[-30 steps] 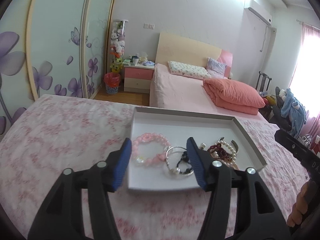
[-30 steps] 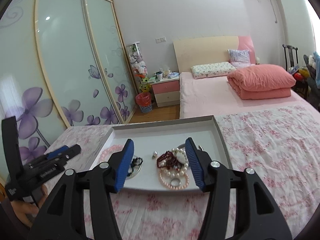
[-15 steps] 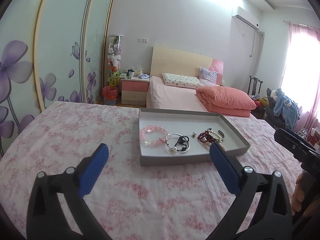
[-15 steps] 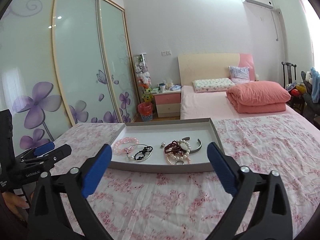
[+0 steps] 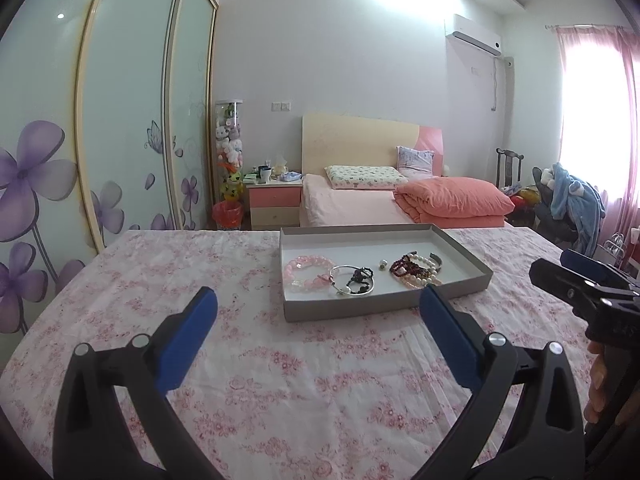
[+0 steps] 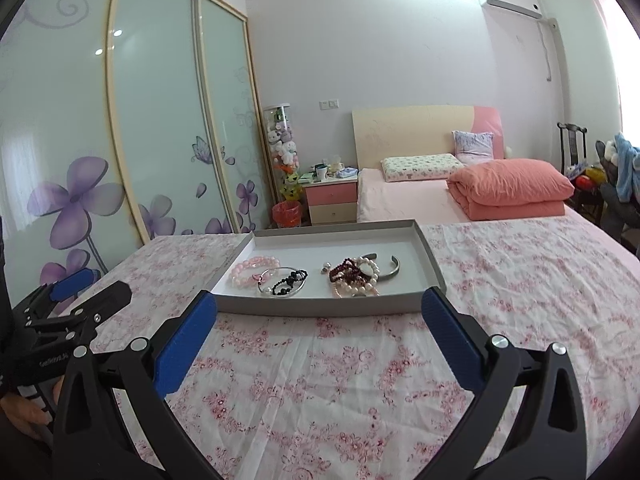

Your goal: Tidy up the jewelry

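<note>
I see both grippers, left [image 5: 318,306] and right [image 6: 319,308], wide and empty; the beads [image 6: 354,276] in the tray [image 6: 320,307] tangle, hard to separate.

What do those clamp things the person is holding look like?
Both are alike: the left gripper and right gripper are black plastic forks, each finger tipped with a ribbed blue pad and fixed with silver bolts. White lettering, too small to read, marks the left one's side.

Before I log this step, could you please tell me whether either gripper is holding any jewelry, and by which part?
Nothing is held. The left gripper and right gripper are both open and empty; the bracelets lie in the tray.
</note>
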Motion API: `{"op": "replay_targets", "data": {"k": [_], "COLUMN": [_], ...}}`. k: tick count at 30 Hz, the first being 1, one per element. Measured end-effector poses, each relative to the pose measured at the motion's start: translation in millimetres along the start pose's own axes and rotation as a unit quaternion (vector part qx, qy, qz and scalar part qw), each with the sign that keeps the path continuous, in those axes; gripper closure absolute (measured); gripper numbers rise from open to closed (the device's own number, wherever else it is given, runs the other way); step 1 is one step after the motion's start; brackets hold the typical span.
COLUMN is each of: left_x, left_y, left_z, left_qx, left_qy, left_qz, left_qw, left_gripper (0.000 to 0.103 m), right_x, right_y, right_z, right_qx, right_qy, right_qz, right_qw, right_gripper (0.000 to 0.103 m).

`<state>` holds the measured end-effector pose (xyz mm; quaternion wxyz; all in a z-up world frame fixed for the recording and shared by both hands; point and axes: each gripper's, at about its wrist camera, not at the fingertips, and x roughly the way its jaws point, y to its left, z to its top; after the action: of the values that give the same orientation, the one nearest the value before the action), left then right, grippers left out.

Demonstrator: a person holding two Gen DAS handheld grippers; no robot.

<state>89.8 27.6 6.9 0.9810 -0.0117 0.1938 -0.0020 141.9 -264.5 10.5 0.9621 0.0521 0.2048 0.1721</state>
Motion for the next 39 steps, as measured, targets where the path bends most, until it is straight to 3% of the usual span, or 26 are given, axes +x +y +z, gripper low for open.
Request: {"op": "replay_targets", "data": {"k": [39], "left_x": [7.7], "left_y": [1.2], "left_z": [-3.5], "left_qx": [-0.014], "left_qy": [0.013], "left_qz": [-0.008], "left_qw": [0.9998], "left_gripper": [0.004], "right_x": [-2.2], "right_y": [1.2], "right_z": [-6.1], "right_qx": [0.004], "right_qy": [0.002], "right_qz": [0.006], "right_qw": [1.0], "right_gripper": [0.002]}}
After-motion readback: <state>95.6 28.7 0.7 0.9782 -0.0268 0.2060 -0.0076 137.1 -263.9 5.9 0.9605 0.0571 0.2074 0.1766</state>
